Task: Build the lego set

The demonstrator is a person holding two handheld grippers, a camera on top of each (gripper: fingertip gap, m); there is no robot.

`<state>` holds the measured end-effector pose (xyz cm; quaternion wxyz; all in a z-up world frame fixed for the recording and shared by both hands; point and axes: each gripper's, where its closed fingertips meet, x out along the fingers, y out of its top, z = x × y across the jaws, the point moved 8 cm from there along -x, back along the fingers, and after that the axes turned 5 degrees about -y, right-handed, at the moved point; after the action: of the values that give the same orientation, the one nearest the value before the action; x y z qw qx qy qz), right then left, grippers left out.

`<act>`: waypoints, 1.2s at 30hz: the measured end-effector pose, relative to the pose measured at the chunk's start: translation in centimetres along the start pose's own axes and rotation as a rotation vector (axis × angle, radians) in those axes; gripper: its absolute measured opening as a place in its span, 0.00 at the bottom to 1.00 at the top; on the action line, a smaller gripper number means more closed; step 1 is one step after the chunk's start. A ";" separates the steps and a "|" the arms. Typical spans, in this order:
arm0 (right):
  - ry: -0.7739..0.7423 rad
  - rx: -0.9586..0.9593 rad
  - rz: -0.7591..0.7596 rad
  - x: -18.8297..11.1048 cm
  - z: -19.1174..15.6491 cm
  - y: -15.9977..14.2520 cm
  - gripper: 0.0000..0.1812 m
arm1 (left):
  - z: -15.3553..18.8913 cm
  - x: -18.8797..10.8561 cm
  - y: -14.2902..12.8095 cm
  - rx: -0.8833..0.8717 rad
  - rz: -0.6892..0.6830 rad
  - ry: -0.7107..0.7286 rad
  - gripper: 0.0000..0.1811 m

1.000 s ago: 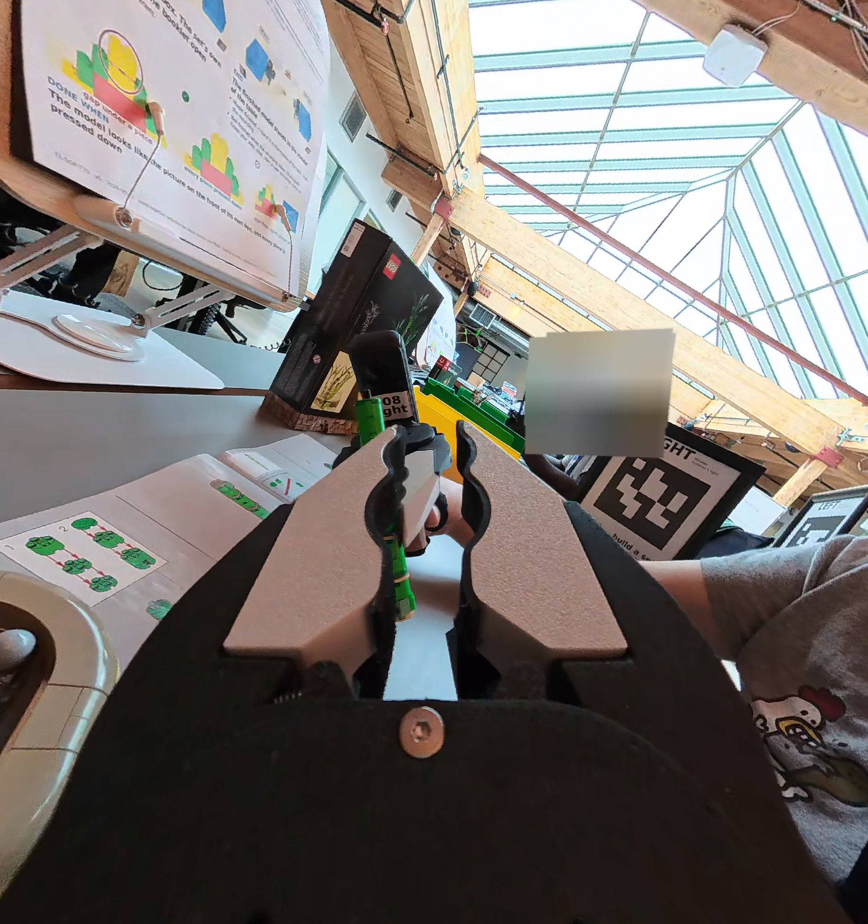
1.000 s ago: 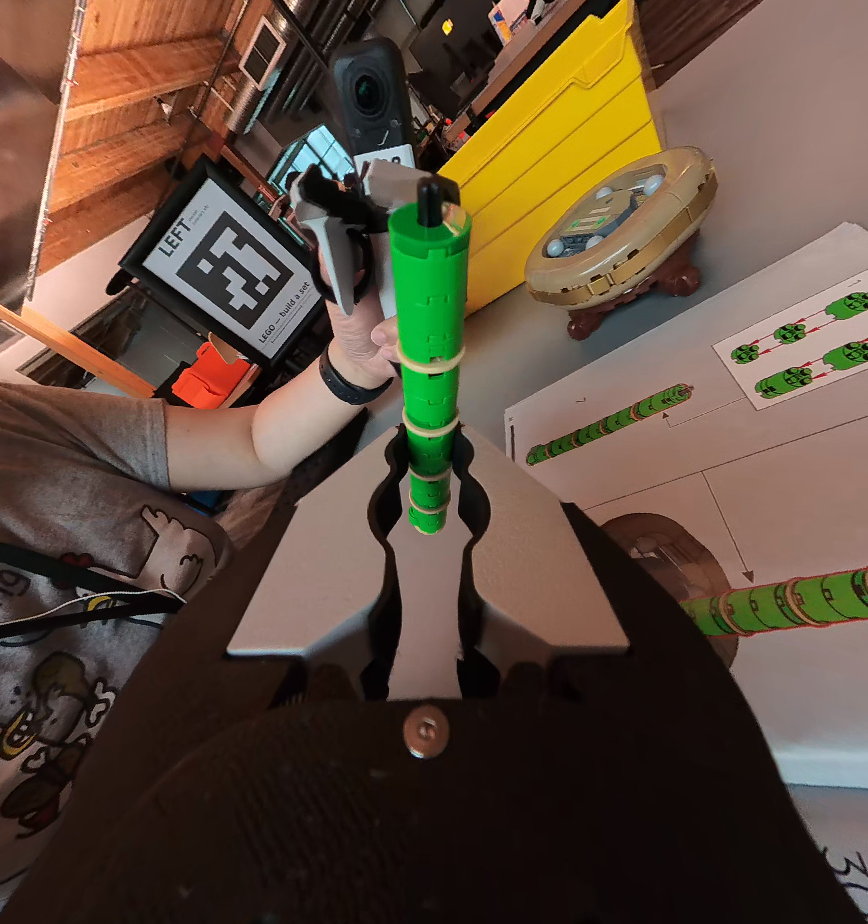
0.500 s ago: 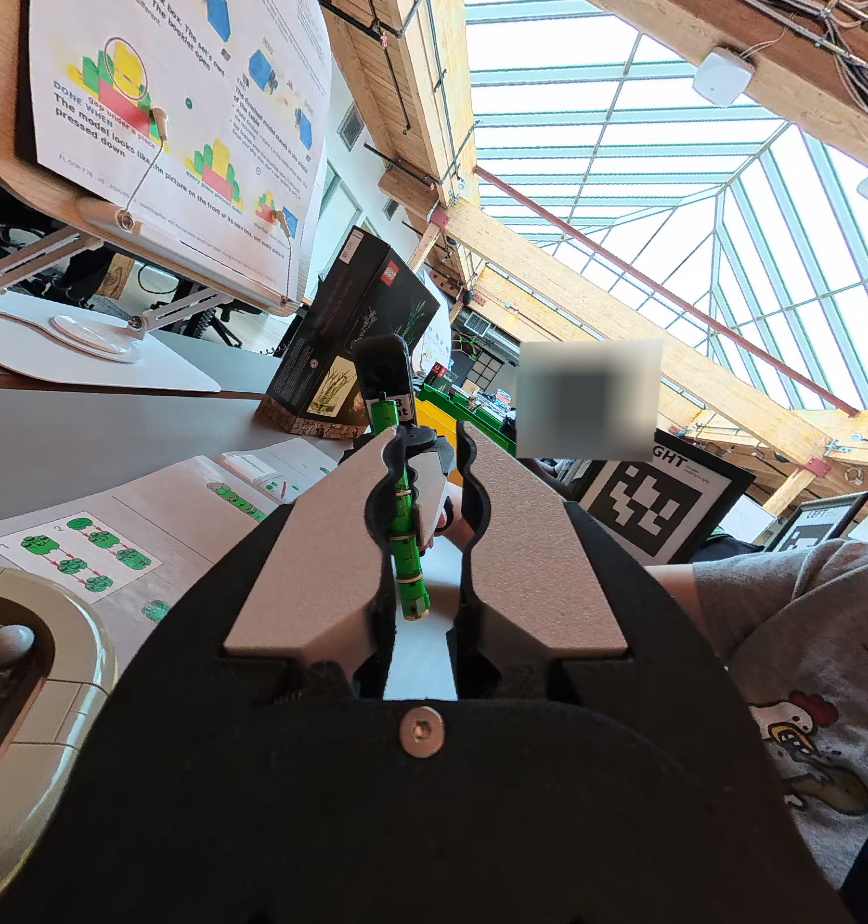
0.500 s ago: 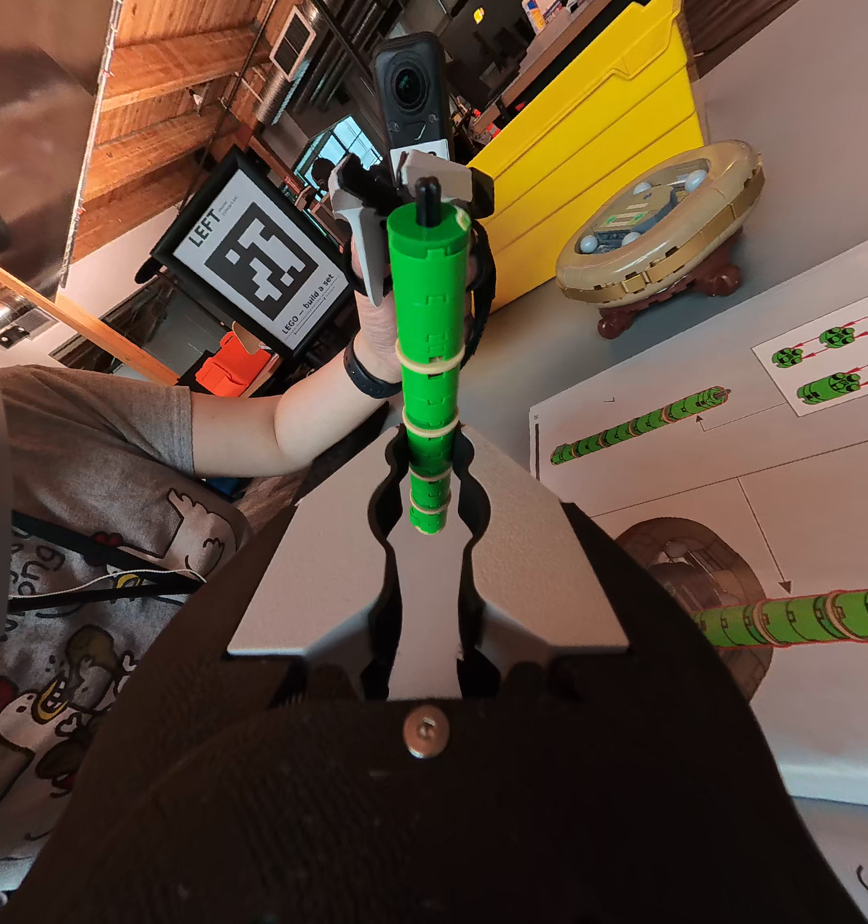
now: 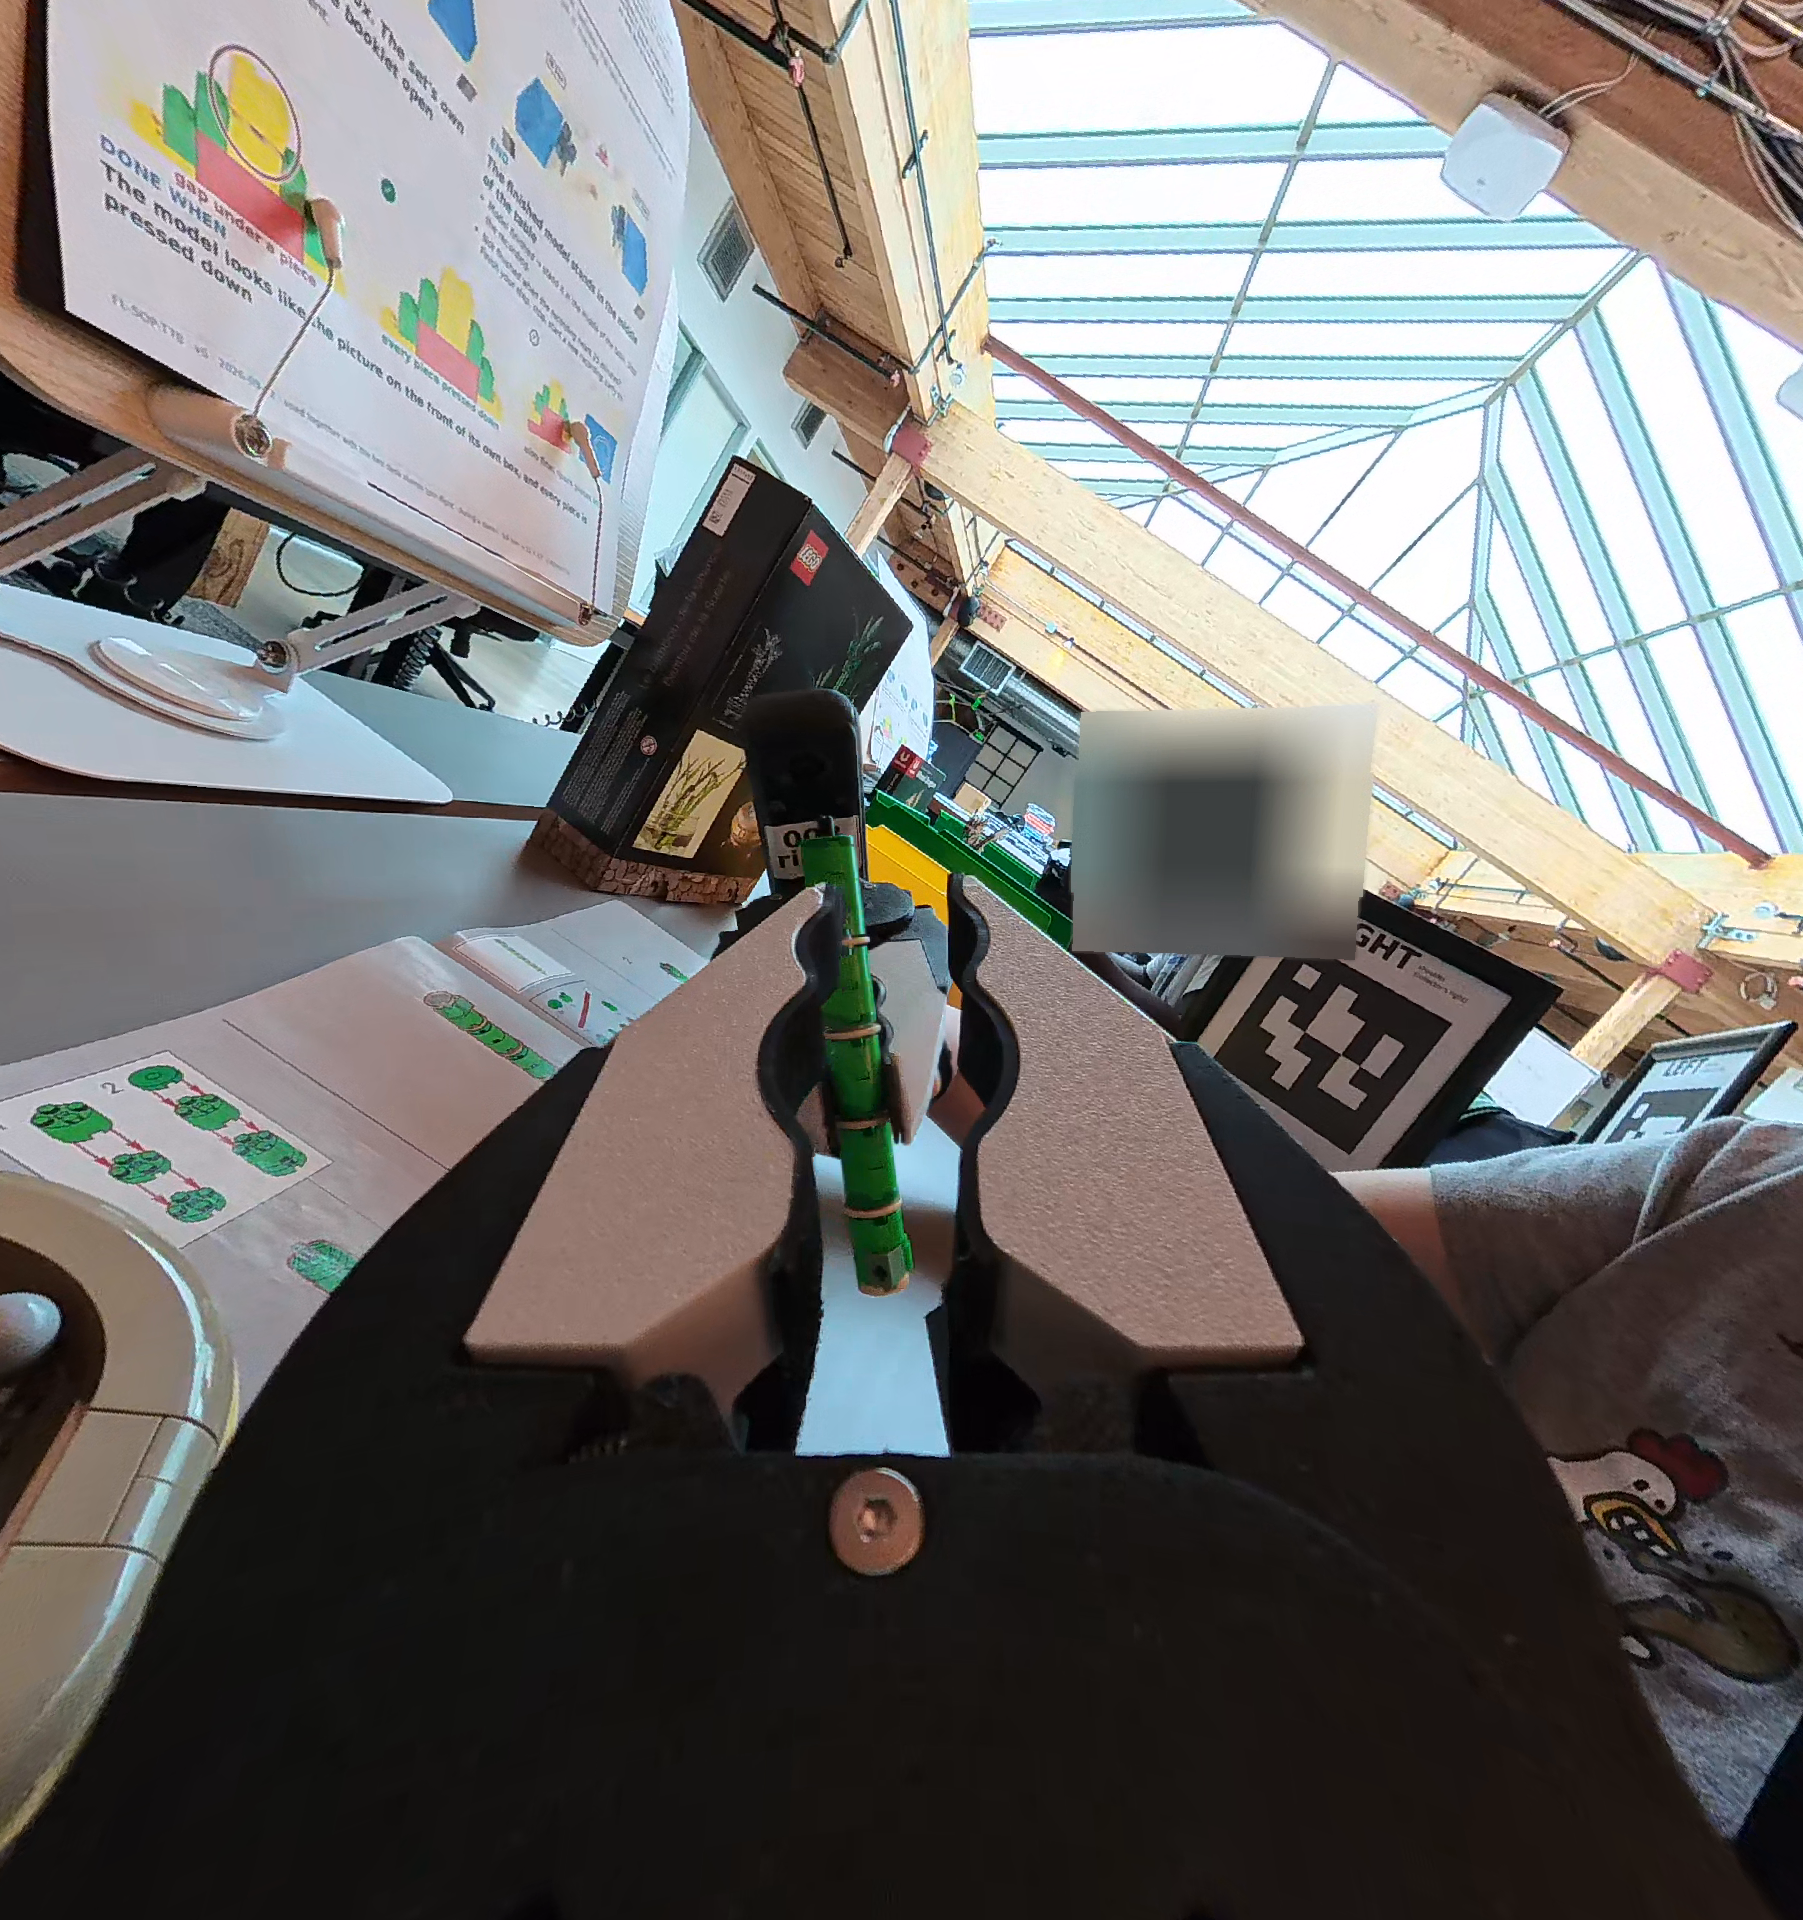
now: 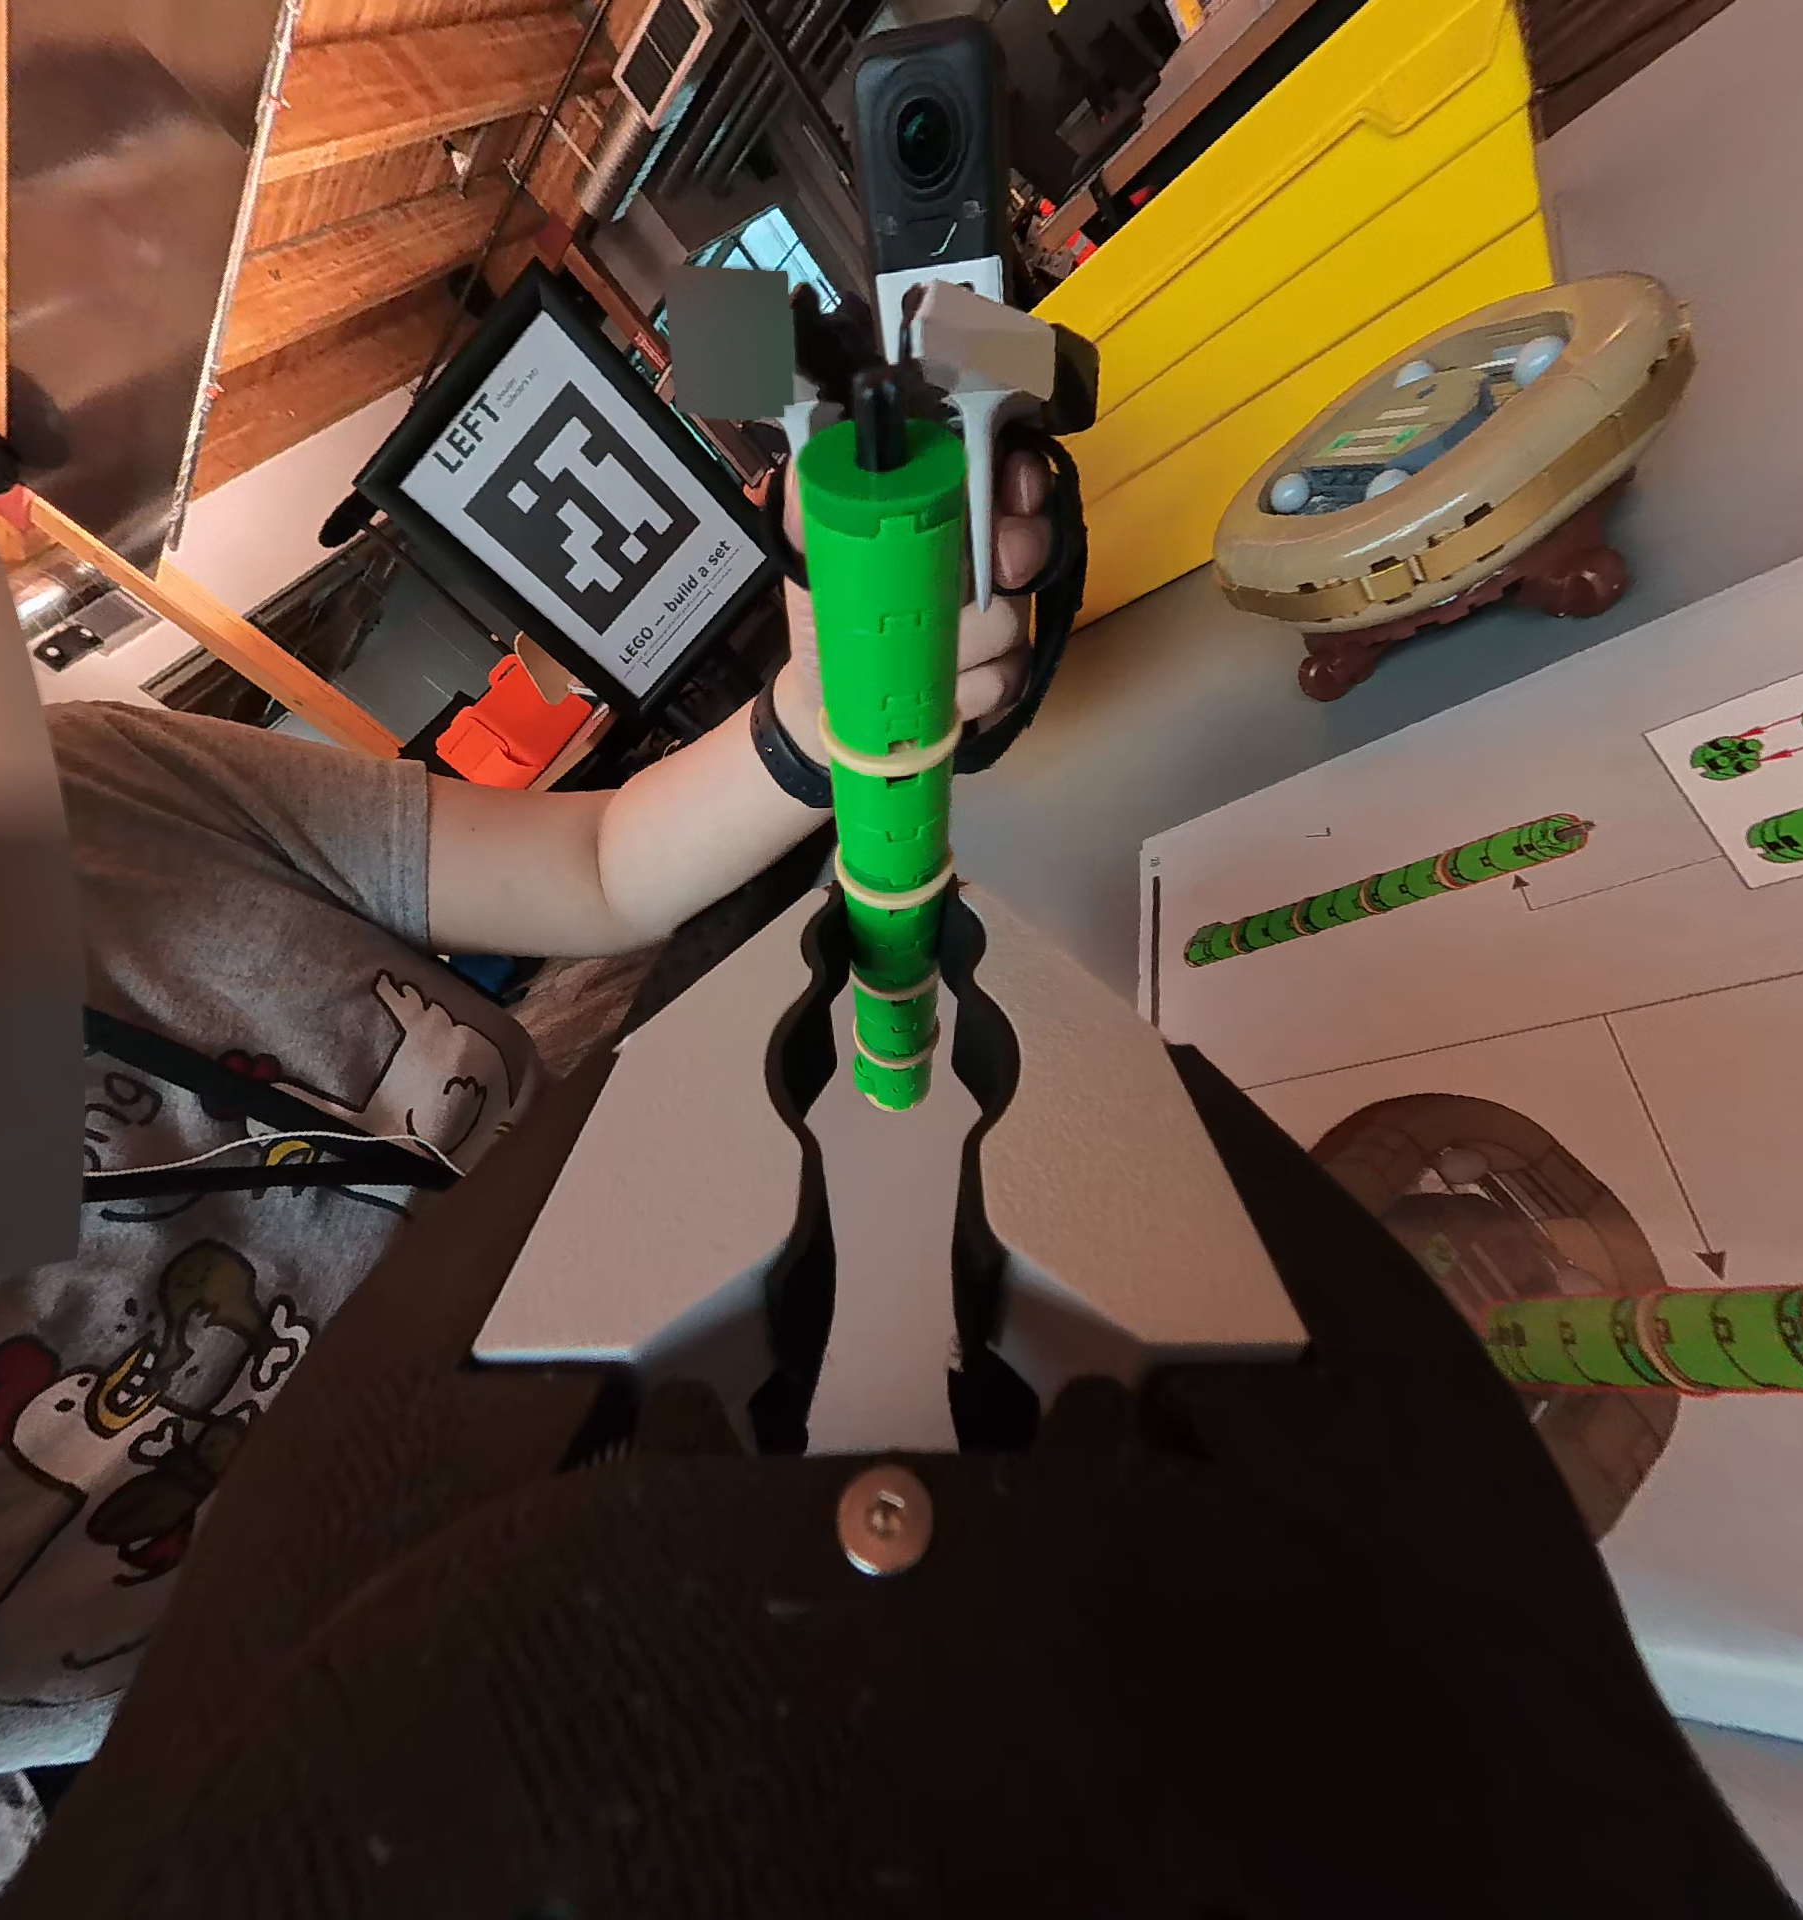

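Right now we hold the green stalk (image 6: 886, 727) of stacked round bricks, banded with thin tan rings, in our right gripper (image 6: 889, 997). Its fingers are pressed onto the stalk's narrow lower end, near the fingertips. The long axis runs straight out along those fingers, away from the wrist camera, and the thick end with a black rod sticking from its top points toward our left gripper (image 6: 892, 416).

From the left wrist view, the same stalk (image 5: 861, 1091) lies lengthwise in the gap of the left gripper (image 5: 881, 925), leaning against its left finger (image 5: 668, 1122). Its capped end points back toward this camera. The left jaws stand apart, wider than the stalk, and do not clamp it.

Compared with a second ago, the stalk has come deeper between the left fingers; its end now sits well down the gap. In the right wrist view the left gripper looms closer than before.

Below lies the open instruction booklet (image 6: 1499, 987) on the grey table (image 5: 149, 894), with the tan round model (image 6: 1448, 488) beyond it.
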<state>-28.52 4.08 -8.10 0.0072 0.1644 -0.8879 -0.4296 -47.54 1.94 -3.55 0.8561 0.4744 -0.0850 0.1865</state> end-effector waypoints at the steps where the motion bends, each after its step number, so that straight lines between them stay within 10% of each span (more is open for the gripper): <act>1: 0.005 -0.001 -0.003 0.1 -0.1 0.0 0.08 | 0.0 0.0 0.0 0.000 0.002 0.000 0.10; 36: 0.035 -0.039 -0.083 0.8 -0.4 -1.0 0.09 | 0.0 0.1 -0.3 -0.012 -0.016 -0.003 0.10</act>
<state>-28.93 2.99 -8.75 0.0081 0.2085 -0.8715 -0.4438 -47.38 1.85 -3.77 0.8602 0.4703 -0.0835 0.1784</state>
